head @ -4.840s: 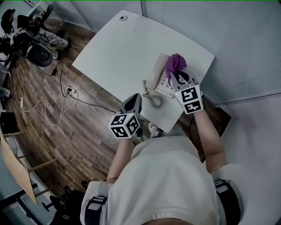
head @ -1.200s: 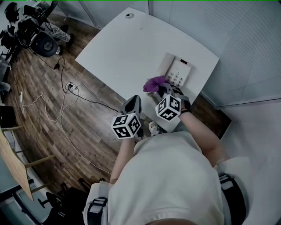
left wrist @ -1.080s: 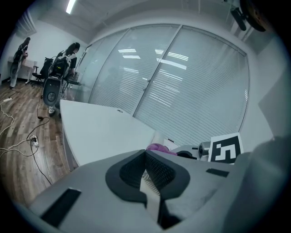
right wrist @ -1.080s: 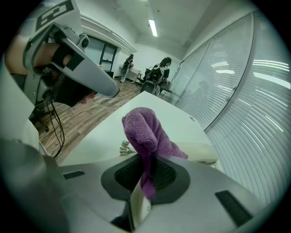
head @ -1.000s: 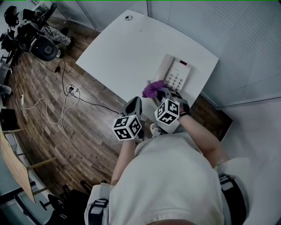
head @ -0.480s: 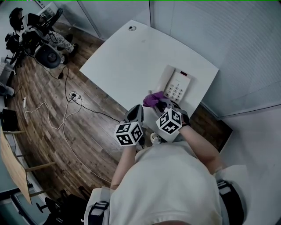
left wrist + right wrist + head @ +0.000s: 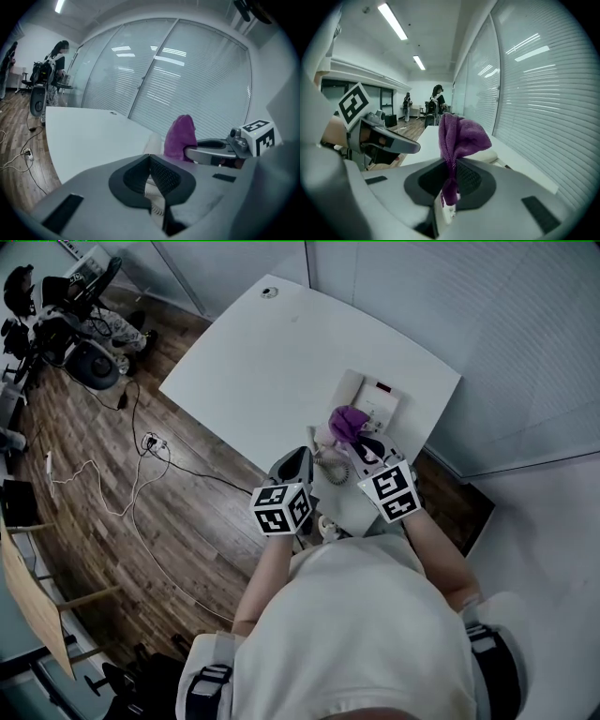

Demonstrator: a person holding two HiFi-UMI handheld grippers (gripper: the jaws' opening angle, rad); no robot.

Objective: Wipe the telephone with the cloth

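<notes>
Up swings the right gripper (image 7: 362, 440) to centre frame over the telephone (image 7: 380, 390), jaws clamping the cloth (image 7: 348, 420) (more wiping likely); left gripper (image 7: 298, 460) idles, closed and empty.

The left tool (image 7: 150, 158) is closed and empty; the right tool (image 7: 188, 153) beside it holds purple cloth (image 7: 180, 137).

The telephone (image 7: 380, 395) sits on the right part of the table (image 7: 248, 362); the cloth (image 7: 347, 421) is over it; the left gripper (image 7: 303, 457) is near-left of both.

Pale short-sleeved shirt (image 7: 361, 634); grey left gripper (image 7: 302, 457), right gripper (image 7: 364, 441); black-white marker cubes (image 7: 281, 509)
</notes>
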